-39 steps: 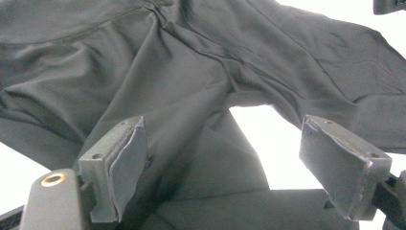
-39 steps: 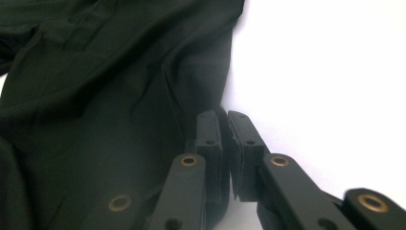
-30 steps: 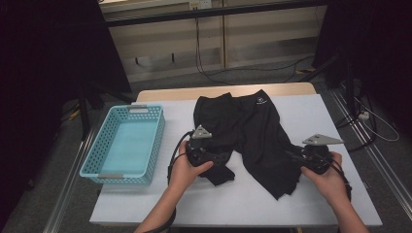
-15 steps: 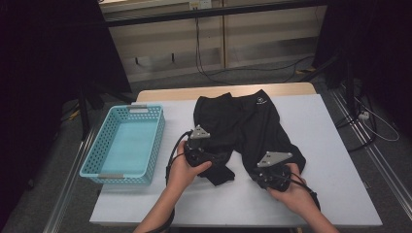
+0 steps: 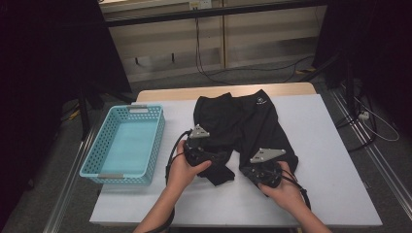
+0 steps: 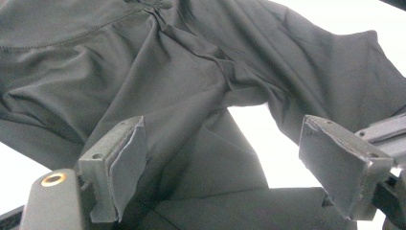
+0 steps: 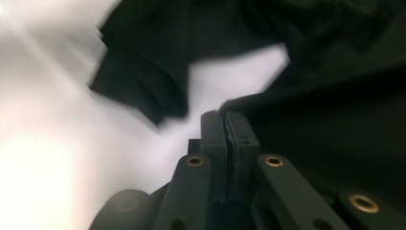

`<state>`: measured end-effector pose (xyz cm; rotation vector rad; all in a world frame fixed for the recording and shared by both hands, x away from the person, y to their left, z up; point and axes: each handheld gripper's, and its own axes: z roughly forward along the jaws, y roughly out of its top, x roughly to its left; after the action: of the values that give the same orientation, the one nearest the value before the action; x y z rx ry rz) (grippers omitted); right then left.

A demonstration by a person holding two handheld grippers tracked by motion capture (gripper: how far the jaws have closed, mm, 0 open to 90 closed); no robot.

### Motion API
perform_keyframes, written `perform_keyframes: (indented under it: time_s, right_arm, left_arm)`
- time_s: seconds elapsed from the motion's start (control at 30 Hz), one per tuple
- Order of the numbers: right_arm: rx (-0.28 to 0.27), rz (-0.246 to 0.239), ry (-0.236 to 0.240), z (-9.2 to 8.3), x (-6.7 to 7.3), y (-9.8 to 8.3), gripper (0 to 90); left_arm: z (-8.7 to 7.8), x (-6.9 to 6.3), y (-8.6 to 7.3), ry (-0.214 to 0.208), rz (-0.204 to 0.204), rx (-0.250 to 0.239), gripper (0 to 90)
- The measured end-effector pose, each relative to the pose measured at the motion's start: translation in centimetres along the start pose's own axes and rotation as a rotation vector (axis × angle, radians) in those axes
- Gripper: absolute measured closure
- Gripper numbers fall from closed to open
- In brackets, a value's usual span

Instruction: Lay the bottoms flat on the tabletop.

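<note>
The right gripper [image 5: 256, 173] is brought in from the right edge of the black shorts [image 5: 243, 128] to their near hem, close to the left gripper [image 5: 221, 156]. The right trouser leg is drawn with it, folded inward toward the crotch of the shorts.

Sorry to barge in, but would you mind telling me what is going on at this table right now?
A person is handling a pair of black shorts spread on the white table with handheld tongs. The left tongs are open over one leg of the shorts. The right tongs are shut at the hem of the other leg, apparently pinching the fabric. A light blue basket sits empty at the table's left edge.
</note>
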<state>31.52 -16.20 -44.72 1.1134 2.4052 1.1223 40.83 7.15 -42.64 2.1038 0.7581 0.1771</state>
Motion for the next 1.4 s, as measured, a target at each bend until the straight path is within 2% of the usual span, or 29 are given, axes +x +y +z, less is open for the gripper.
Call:
perform_keyframes:
  time_s: [0.03,0.07,0.13,0.27,0.43,0.47,0.6,0.67,0.77,0.9,1.0,1.13,1.2,1.27,1.4]
  right_arm:
    - [-0.006,-0.002,0.018,0.3,0.1,0.2,79.6]
    - [-0.004,-0.003,0.011,0.5,0.2,0.3,71.2]
    - [-0.011,-0.007,-0.038,0.3,0.0,0.4,59.9]
    - [-0.054,0.024,-0.095,-1.7,-1.6,0.2,50.4]
    - [-0.085,0.107,-0.171,-4.1,-4.2,-1.0,42.3]
    - [-0.093,0.129,-0.188,-4.5,-4.6,-1.2,40.4]
    - [-0.108,0.158,-0.257,-6.0,-5.9,-1.8,35.0]
    - [-0.109,0.167,-0.283,-6.5,-6.2,-2.1,33.7]
    - [-0.088,0.183,-0.299,-6.9,-6.5,-3.0,33.5]
    - [-0.054,0.192,-0.324,-7.6,-6.9,-4.4,37.7]
    - [-0.06,0.198,-0.339,-8.2,-7.2,-4.9,43.5]
    - [-0.057,0.197,-0.333,-8.1,-7.3,-5.2,51.0]
    - [-0.044,0.195,-0.328,-7.9,-7.3,-5.3,51.3]
    - [-0.036,0.189,-0.335,-7.7,-7.5,-5.3,50.9]
    - [-0.047,0.195,-0.349,-7.6,-7.7,-5.3,49.6]
  left_arm:
    - [0.0,0.0,0.0,-0.004,0.004,0.006,17.2]
    - [0.0,-0.1,0.0,-0.006,0.004,0.007,17.2]
    - [0.0,-0.2,-0.1,-0.014,0.004,0.003,17.2]
    - [-0.1,-0.4,0.1,-0.021,0.009,-0.003,17.1]
    - [0.1,-1.0,0.2,-0.043,0.014,-0.006,17.1]
    - [0.1,-1.2,0.3,-0.047,0.017,-0.013,17.2]
    - [0.5,-2.4,0.5,-0.084,0.036,-0.019,17.4]
    - [0.9,-3.2,0.4,-0.11,0.049,-0.019,19.0]
    - [1.4,-4.6,0.3,-0.156,0.07,-0.007,22.7]
    - [2.1,-6.6,0.1,-0.21,0.126,0.014,33.5]
    - [2.8,-8.2,-0.2,-0.258,0.164,0.038,37.8]
    - [3.4,-9.2,-0.6,-0.282,0.21,0.077,46.0]
    - [3.7,-9.5,-0.8,-0.294,0.206,0.086,50.0]
    - [4.0,-9.6,-1.1,-0.301,0.226,0.108,52.9]
    - [4.3,-9.8,-1.4,-0.308,0.237,0.131,57.4]
